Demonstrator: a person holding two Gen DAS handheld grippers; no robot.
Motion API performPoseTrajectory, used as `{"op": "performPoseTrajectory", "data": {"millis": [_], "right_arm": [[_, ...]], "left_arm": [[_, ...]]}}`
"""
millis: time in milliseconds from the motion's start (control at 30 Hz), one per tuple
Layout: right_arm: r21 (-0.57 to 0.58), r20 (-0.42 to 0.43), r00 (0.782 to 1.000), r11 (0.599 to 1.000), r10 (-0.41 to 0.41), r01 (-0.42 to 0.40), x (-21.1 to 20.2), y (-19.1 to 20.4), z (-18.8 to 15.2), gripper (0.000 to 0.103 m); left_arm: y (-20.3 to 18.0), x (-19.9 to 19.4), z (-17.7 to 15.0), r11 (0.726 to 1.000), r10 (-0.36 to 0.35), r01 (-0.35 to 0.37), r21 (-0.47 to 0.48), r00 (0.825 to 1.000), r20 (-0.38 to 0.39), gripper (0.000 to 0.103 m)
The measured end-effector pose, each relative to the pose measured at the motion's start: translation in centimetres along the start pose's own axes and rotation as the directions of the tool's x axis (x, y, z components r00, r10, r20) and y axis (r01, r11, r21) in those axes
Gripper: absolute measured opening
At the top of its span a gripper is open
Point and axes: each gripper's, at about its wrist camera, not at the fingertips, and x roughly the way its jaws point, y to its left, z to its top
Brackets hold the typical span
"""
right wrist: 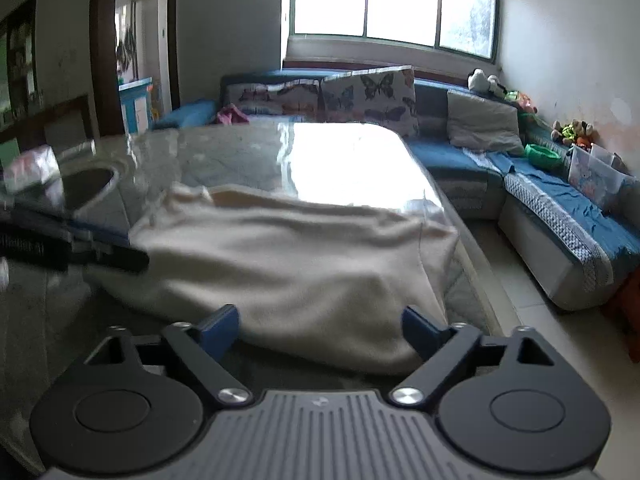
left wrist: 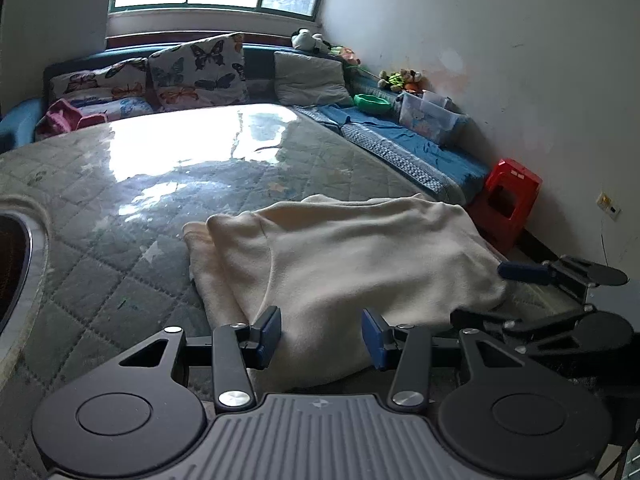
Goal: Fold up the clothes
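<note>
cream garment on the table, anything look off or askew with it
The cream garment lies bunched and rumpled, not flat, at the table corner; in the right wrist view its right side hangs over the edge. Both grippers, left gripper and right gripper, are open, not gripping it.

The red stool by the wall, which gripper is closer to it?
Right. The right gripper sits at the cream cloth's edge on the side toward the red stool. The left gripper is open at the cloth's near edge, farther away.
</note>
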Motion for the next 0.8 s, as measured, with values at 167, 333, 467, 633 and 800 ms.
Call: {"op": "performPoseTrajectory", "data": {"millis": [167, 333, 467, 633, 800], "right_arm": [[0.026, -0.017, 1.000, 1.000, -0.014, 0.015, 1.4, 0.1, -0.4, 0.097], [0.033, -0.014, 1.000, 0.999, -0.008, 0.008, 1.6, 0.3, -1.1, 0.102], [0.023, -0.009, 1.000, 1.000, -0.012, 0.012, 1.6, 0.9, -1.5, 0.103], [0.028, 0.039, 0.999, 1.000, -0.007, 0.006, 0.8, 1.5, -0.6, 0.103], [-0.011, 0.038, 0.999, 1.000, 0.016, -0.015, 1.9, 3.1, 0.3, 0.103]], "left_arm": [[0.5, 0.2, -0.7, 0.999, 0.032, -0.032, -0.029, 0.999, -0.007, 0.048], [1.2, 0.4, -1.2, 0.996, 0.069, -0.070, -0.055, 0.997, -0.016, 0.046], [1.7, 0.5, -1.5, 0.995, 0.074, -0.075, -0.063, 0.997, -0.011, 0.044], [2.0, 0.4, -1.3, 0.995, 0.074, -0.075, -0.069, 0.997, -0.020, 0.044], [2.1, -0.5, -1.7, 0.993, 0.063, -0.064, -0.100, 0.998, -0.009, 0.045]]}}
